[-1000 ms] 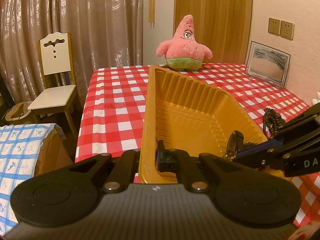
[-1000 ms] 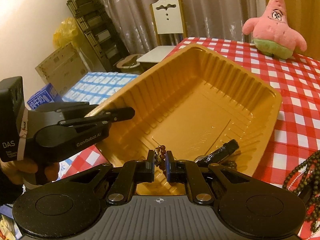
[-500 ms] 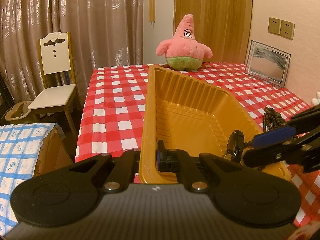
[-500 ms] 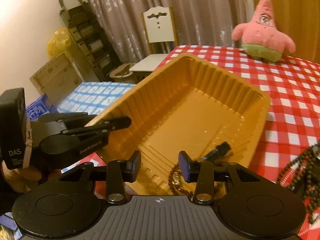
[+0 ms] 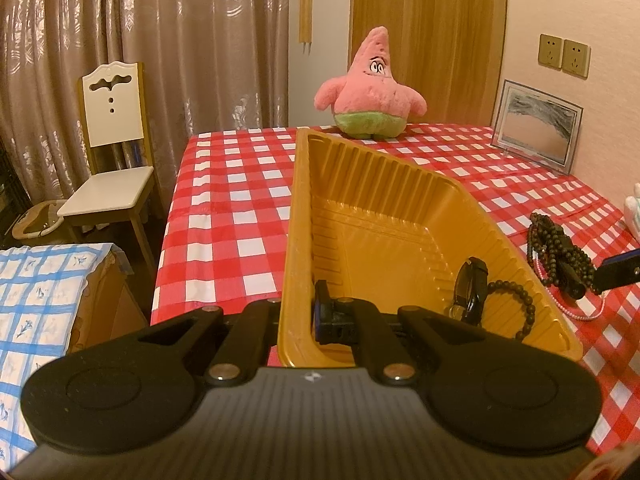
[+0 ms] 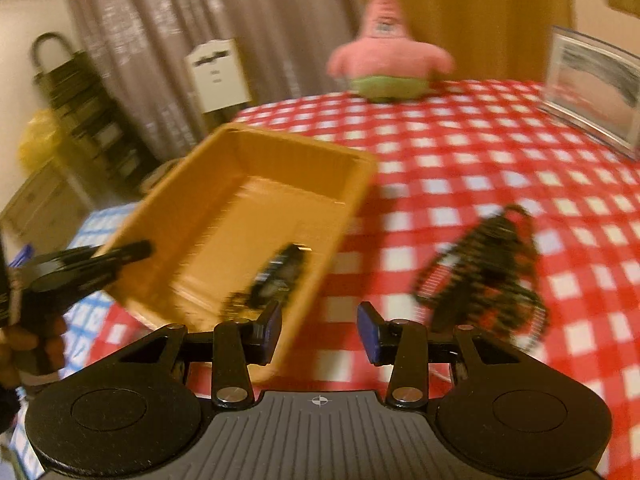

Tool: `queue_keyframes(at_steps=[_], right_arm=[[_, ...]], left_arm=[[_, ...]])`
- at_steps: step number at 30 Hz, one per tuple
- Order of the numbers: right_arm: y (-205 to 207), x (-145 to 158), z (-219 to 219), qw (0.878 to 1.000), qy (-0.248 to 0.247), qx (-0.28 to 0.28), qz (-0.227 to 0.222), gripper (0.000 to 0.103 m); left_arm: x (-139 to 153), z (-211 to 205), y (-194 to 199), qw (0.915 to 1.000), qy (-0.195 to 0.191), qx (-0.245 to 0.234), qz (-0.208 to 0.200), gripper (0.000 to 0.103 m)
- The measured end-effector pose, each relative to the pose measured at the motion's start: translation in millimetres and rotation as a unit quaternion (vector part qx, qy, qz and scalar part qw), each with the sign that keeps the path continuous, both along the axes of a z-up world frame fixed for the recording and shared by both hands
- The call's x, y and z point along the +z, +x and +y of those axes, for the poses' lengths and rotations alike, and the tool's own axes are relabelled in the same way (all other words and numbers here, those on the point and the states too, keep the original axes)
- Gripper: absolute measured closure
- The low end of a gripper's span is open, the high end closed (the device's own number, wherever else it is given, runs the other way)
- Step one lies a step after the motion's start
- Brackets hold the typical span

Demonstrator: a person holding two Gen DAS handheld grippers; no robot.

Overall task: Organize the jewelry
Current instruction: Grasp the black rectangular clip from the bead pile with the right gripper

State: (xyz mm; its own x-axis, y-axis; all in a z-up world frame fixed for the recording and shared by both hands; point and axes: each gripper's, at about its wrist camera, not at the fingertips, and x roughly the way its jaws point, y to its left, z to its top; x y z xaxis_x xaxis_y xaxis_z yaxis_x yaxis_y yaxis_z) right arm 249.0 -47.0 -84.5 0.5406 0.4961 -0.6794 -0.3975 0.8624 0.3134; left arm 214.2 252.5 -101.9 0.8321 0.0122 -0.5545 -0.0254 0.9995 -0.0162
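Orange ribbed plastic forms the tray, a thin-walled rectangle on the red-and-white checked tablecloth. In the left wrist view the left gripper is clenched on the tray's near wall at 6 o'clock, one pad inside and one outside. Inside the tray, at 3 o'clock of that grip, lie a black watch and a dark bead bracelet, touching each other in the near right corner. Outside the tray, past its right rim at 3 o'clock, a heap of dark bead necklaces lies on the cloth with a thin pink bead strand looping beneath it. A pink plush star stands at 12 o'clock beyond the tray's far end; a framed picture leans at 2 o'clock. Bare cloth lies left of the tray up to the table's left edge.

The right wrist view is blurred. The right gripper has just been opening and stands released, nothing between its blue pads, over the cloth just beside the tray's right wall. The watch lies at 11 o'clock inside the tray; the necklace heap lies at 2 o'clock on open cloth. The left gripper grips the tray's left wall at 9 o'clock.
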Motion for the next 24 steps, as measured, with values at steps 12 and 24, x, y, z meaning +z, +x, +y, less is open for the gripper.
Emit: queue_keyframes(at_steps=[12,24], right_arm=[[23.8,-25.6,-37.0,0.994,-0.012,-0.090,0.053,0.061],[55.3,-53.4,-40.9,0.982,0.011,-0.155,0.107,0.061]], left_arm=[[0.1,-0.6,0.0,1.0000,0.001,0.000,0.000,0.100],[0.4,-0.9,-0.1,1.0000,0.002,0.000,0.000,0.100]])
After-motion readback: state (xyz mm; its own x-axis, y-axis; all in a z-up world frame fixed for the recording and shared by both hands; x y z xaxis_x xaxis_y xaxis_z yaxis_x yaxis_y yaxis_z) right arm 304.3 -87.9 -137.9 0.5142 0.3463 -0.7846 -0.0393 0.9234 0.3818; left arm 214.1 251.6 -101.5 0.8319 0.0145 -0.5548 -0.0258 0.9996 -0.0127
